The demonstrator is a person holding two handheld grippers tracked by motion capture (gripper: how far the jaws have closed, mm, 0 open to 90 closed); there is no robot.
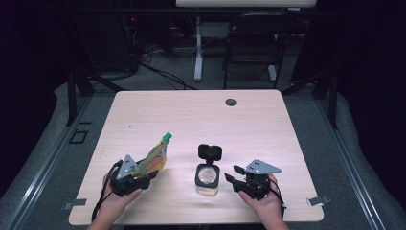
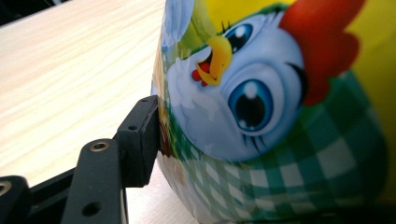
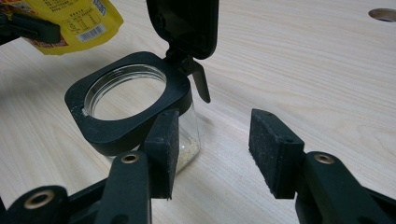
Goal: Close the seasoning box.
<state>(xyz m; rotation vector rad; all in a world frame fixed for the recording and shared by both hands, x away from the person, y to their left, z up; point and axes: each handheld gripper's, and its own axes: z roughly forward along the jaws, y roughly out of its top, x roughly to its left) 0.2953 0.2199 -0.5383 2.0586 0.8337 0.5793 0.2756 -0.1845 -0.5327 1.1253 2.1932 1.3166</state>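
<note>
A soft pouch (image 1: 154, 160) with a green cap (image 1: 166, 138) and a cartoon chicken print (image 2: 261, 116) leans up and to the right at the front left. My left gripper (image 1: 139, 176) is shut on its lower part. One pad (image 2: 140, 140) presses its side, and the other jaw is hidden behind it. A square glass jar (image 1: 207, 179) stands at the front centre with its black flip lid (image 1: 209, 152) open and upright. A little pale powder lies in its bottom. My right gripper (image 1: 231, 173) is open just right of the jar (image 3: 121, 121), nothing between its pads (image 3: 275, 149).
The wooden table (image 1: 191, 120) has a round cable hole (image 1: 231, 102) near its far edge. A dark chair (image 1: 253, 38) and a desk leg stand on the floor beyond. The pouch's yellow bottom (image 3: 70, 23) hangs left of the jar lid (image 3: 187, 23).
</note>
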